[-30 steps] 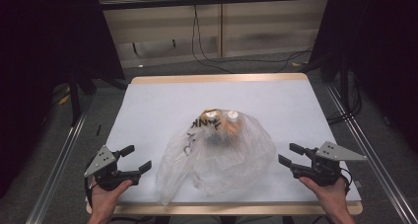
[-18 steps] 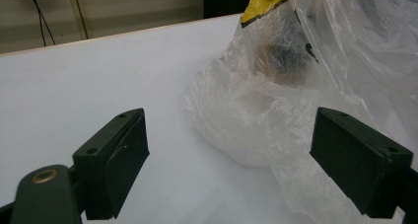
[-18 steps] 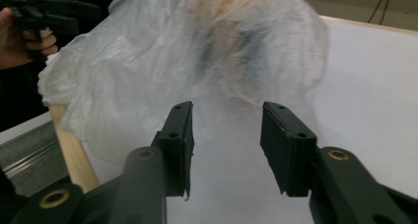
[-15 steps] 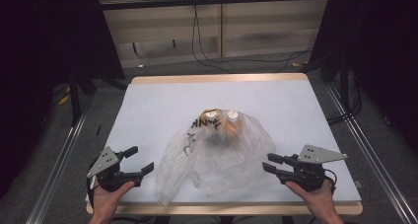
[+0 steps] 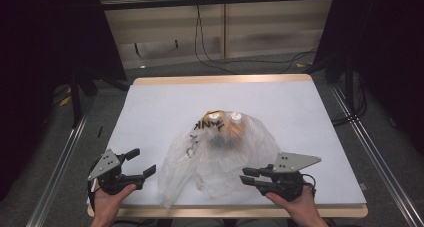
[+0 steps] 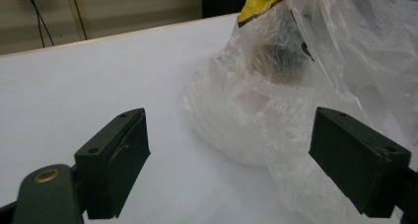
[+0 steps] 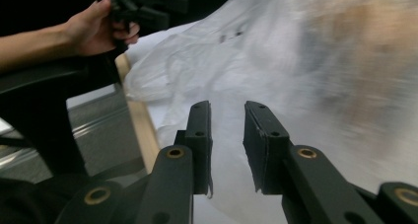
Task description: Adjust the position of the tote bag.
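Observation:
A crumpled clear plastic bag (image 5: 220, 157) lies on the white table (image 5: 310, 117), with brownish, white-capped items (image 5: 231, 127) showing through it. My left gripper (image 5: 143, 162) rests at the bag's left edge with its jaws spread wide; in the left gripper view (image 6: 229, 120) the bag (image 6: 296, 86) bulges ahead and to the right. My right gripper (image 5: 246, 176) sits at the bag's lower right edge. Its jaws have just been closing to a narrow gap (image 7: 226, 106), and nothing is pinched between them; the bag (image 7: 276, 61) lies just beyond.
The table's wooden front edge (image 5: 230, 209) runs under both hands. Metal rails (image 5: 55, 172) flank the table. Cables (image 5: 215, 62) trail over the floor behind it, and dark curtains hang on both sides. The other hand and its gripper (image 7: 143, 7) appear in the right gripper view.
My right gripper has moved left up to the bag's edge, and its jaws have narrowed. The left gripper and the bag have stayed where they were.

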